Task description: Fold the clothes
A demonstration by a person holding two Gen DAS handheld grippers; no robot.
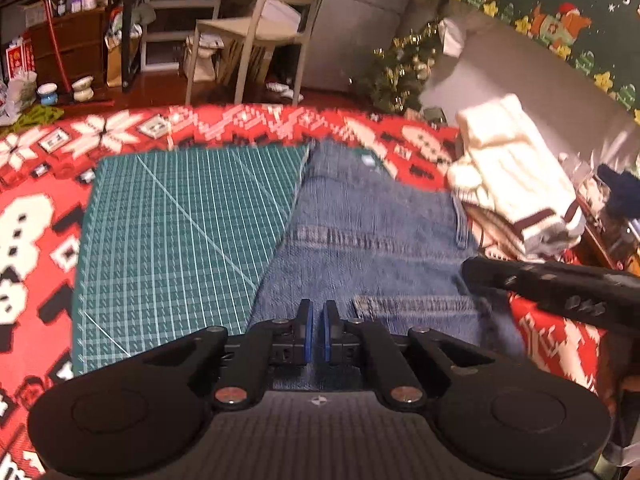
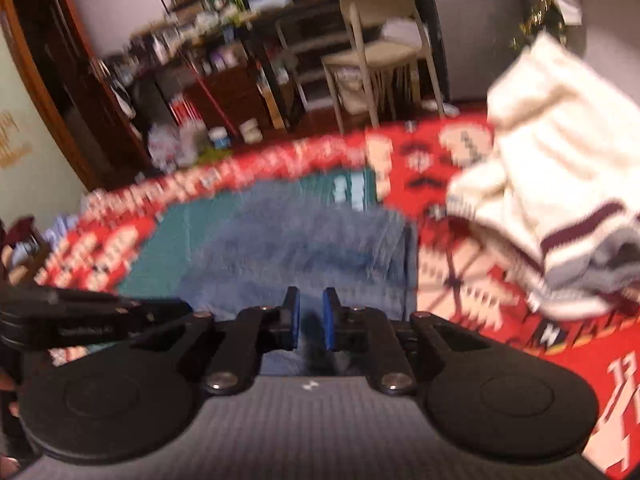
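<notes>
Jeans (image 1: 372, 240): blue denim, folded, lying flat on the right part of a green cutting mat (image 1: 180, 232), which sits on a red patterned cloth (image 1: 36, 208) over the desk.
Cream knit sweater (image 1: 516, 184): bundled, right of the jeans.
Left hand-held gripper (image 1: 316, 330): over the near edge of the jeans, jaws nearly closed, a thin gap, nothing between.
Right hand-held gripper (image 2: 311, 318): narrow gap, view blurred, nothing visibly gripped.

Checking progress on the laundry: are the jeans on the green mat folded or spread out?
Folded: the jeans lie as a compact stack on the green mat, with seamed layers overlapping.
</notes>
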